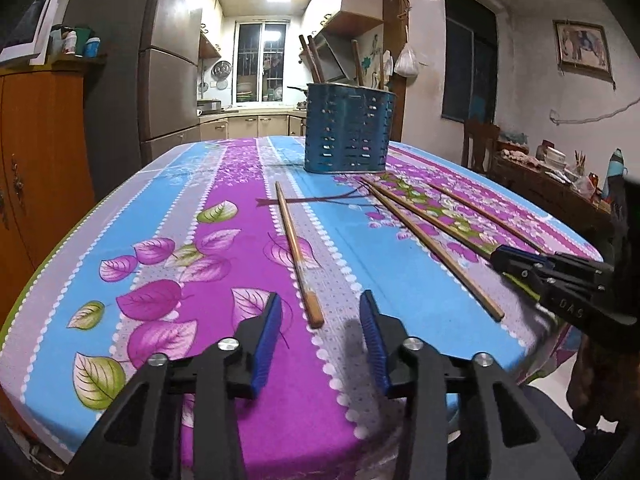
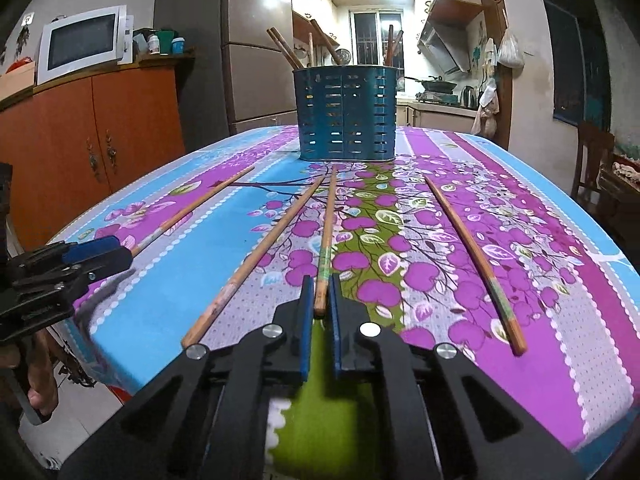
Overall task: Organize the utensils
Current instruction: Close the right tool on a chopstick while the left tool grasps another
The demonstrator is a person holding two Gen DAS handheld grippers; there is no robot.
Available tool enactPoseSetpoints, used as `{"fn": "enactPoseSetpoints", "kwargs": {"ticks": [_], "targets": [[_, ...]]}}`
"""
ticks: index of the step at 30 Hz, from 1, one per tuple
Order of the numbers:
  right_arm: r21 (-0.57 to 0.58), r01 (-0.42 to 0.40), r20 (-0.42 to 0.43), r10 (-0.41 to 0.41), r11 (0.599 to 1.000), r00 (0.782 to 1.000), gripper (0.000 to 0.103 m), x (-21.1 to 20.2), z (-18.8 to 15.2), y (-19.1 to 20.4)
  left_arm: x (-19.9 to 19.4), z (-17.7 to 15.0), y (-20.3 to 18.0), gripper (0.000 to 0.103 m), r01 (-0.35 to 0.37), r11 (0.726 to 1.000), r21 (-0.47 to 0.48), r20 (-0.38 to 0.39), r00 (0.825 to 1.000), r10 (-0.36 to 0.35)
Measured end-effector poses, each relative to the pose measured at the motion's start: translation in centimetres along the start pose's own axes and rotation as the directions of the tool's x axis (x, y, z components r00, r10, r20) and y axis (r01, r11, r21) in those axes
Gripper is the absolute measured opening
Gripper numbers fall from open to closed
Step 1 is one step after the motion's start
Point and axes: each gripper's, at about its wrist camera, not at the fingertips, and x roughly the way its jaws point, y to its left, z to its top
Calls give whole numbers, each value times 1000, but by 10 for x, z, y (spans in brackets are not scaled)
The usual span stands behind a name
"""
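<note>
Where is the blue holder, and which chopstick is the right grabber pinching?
blue holder (image 2: 346, 116): right wrist view, slotted front wall.
pinched chopstick (image 2: 327, 240): right wrist view, middle of its shaft.
right gripper (image 2: 320, 300): right wrist view, between its fingertips.

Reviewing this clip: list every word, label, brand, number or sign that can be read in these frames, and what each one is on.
"DAS": embossed on the black body of the right gripper, seen from the left wrist view; it may be part of a longer word.
Jars on the cabinet: labels too small to read.
Framed picture on the wall: no legible writing.
Blue holder, chopsticks, tablecloth: no text.
</note>
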Motion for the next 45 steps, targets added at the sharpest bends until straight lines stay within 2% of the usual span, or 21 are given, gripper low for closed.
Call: {"fn": "enactPoseSetpoints", "kwargs": {"ticks": [2,13,22,27,35,36,41,45], "targets": [[1,0,1,0,1000,1000,6,-2,-1,0,2,0,-1,28,-7,1000,4,4,1000,7],[-26,-44,14,44,999,999,6,-4,-4,-3,9,-4,-10,28,-45,998,39,53,998,43],[-52,-53,24,55,997,998,7,-4,-6,-2,12,-7,-11,28,-60,998,20,89,994,58],[-30,-46,49,47,999,998,6,-7,-11,-2,9,-12,-10,17,-85,996,-10,109,990,86],[-11,-43,66,44,999,997,6,-8,-12,-2,3,-17,-15,17,-121,993,-6,134,984,120],[-11,-42,68,43,999,997,6,-8,-12,-2,3,-17,-15,9,-126,992,-7,135,983,125],[3,-24,87,23,1000,996,5,-13,-8,-9,1,-13,-13,8,-131,991,-12,128,983,132],[-12,-7,125,9,1000,992,5,-27,2,-12,-15,-2,-13,8,-130,991,1,156,979,128]]}}
